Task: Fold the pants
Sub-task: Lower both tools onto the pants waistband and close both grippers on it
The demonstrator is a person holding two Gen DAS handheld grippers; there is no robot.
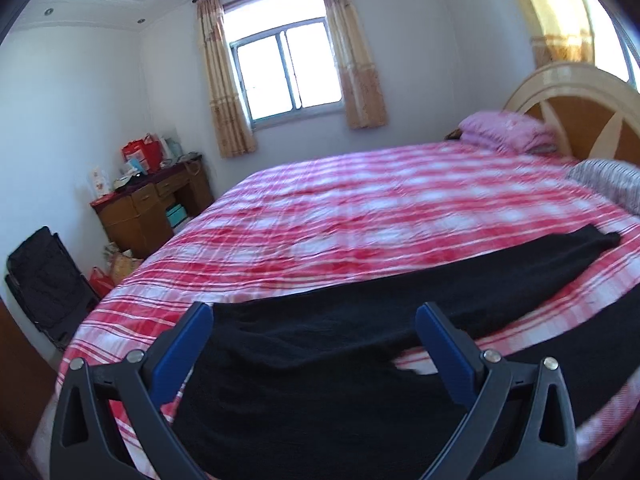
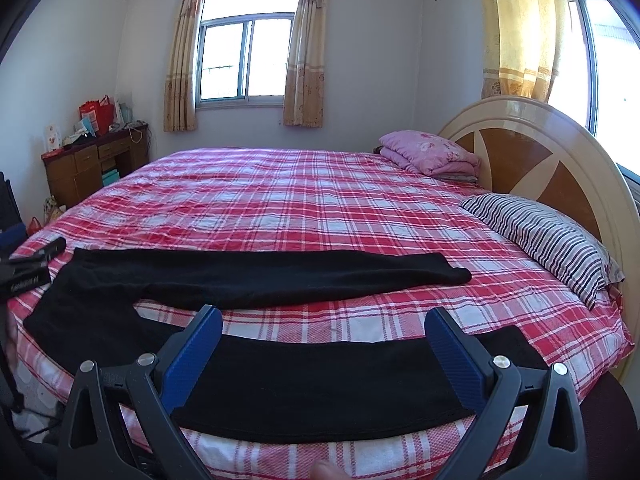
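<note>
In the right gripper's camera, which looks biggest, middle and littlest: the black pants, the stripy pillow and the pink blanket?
1. Black pants, biggest by far.
2. Stripy pillow.
3. Folded pink blanket, littlest, but it lies farthest from the camera, so its real size against the pillow is unsure.

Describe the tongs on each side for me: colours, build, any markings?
Both look alike. Left tongs and right tongs: black plastic frames with triangular cut-outs, silver round pivot bolts, and blue ribbed pads lining the inner faces. In the right wrist view, the other unit at the left edge carries small white lettering, too blurred to read. No cables or sleeves visible.
</note>
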